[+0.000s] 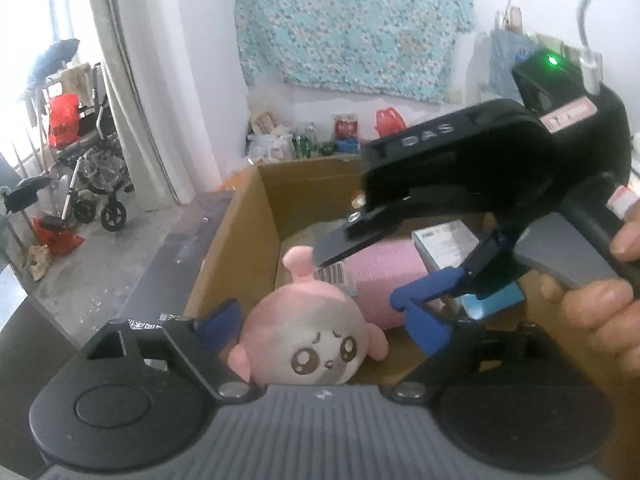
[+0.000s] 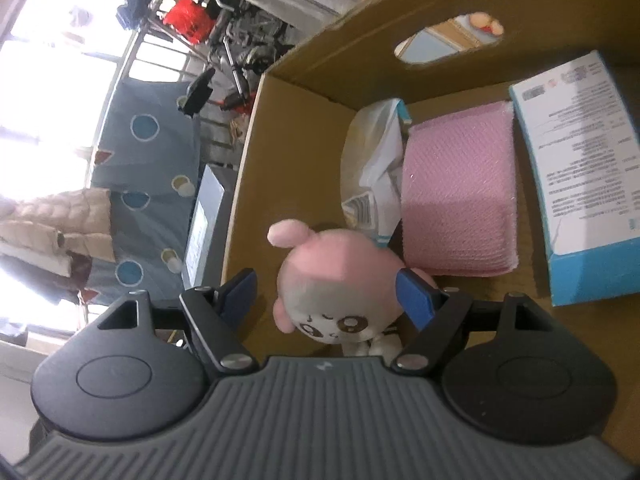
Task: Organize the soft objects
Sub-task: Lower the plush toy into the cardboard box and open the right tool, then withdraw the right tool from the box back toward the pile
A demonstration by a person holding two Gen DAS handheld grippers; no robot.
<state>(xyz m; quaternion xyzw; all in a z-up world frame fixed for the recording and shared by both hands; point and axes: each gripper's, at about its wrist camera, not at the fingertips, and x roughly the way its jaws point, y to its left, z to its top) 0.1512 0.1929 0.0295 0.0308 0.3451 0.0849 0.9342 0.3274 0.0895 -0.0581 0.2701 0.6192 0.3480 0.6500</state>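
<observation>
Inside the cardboard box [image 2: 280, 168], a pink plush doll [image 2: 340, 288] lies near the left wall beside a folded pink cloth [image 2: 460, 196]. Both the left gripper [image 1: 324, 324] and right gripper [image 2: 332, 292] straddle it, fingers spread, pinching nothing; crowded tools could collide or snag. Only the left view shows the holding hand [image 1: 600, 320]; only the right shows the blue carton's [image 2: 576, 168] print.

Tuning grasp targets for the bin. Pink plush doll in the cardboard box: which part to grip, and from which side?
Judging from both views, grip the pink plush doll across its round head, coming from above along the open top of the cardboard box. The head is the widest soft part, lies face up and fits between the open jaws of the right gripper. The box wall and pink sponge crowd its sides.
</observation>
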